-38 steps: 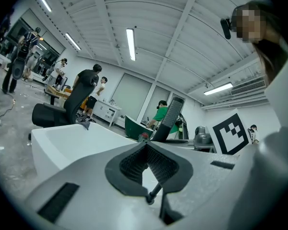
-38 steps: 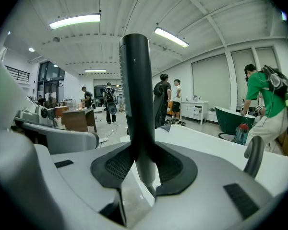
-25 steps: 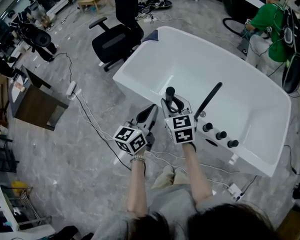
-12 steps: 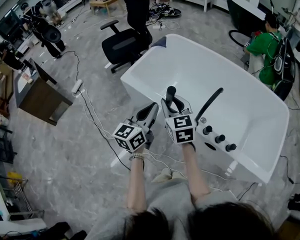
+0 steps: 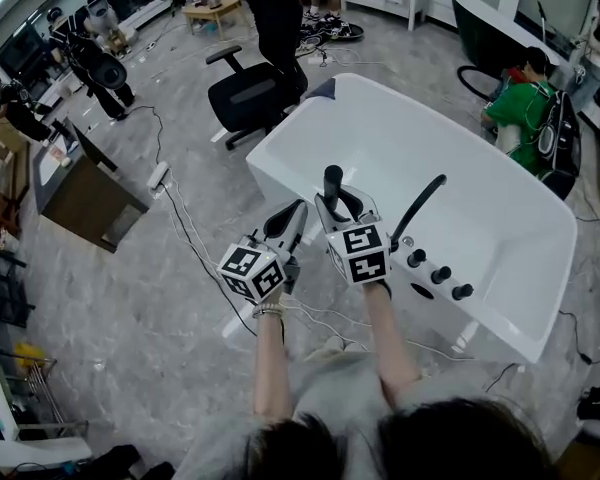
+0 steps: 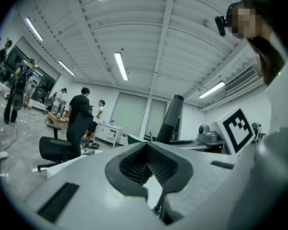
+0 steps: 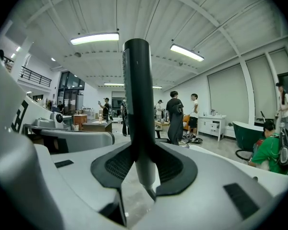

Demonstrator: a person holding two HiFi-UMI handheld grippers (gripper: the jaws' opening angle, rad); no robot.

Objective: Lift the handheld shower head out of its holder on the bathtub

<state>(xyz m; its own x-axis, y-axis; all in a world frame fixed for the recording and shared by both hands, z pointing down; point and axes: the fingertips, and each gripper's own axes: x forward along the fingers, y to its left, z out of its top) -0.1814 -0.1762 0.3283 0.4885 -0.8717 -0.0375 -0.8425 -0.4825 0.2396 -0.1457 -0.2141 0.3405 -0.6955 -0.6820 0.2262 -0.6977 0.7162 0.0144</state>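
The handheld shower head (image 5: pixel 332 181) is a black rod that stands upright over the near rim of the white bathtub (image 5: pixel 280 143). My right gripper (image 5: pixel 342 206) is shut on its lower part; in the right gripper view the rod (image 7: pixel 137 99) rises between the pads (image 7: pixel 114 166), its pale end and hose hanging below. My left gripper (image 5: pixel 298 211) floats just left of it, shut and empty. From the left gripper view (image 6: pixel 146 164) the shower head (image 6: pixel 173 119) shows to the right. A black curved spout (image 5: pixel 420 206) and three black knobs (image 5: pixel 440 275) sit on the rim at right.
A black office chair (image 5: pixel 245 93) stands at the tub's far left corner. A wooden desk (image 5: pixel 80 203) and a power strip with cables (image 5: pixel 158 176) lie to the left. A person in green (image 5: pixel 525 103) crouches beyond the tub; another person (image 5: pixel 275 8) stands behind the chair.
Both grippers have risen a little, and the shower head has come up with the right one. The left gripper stays empty beside it.
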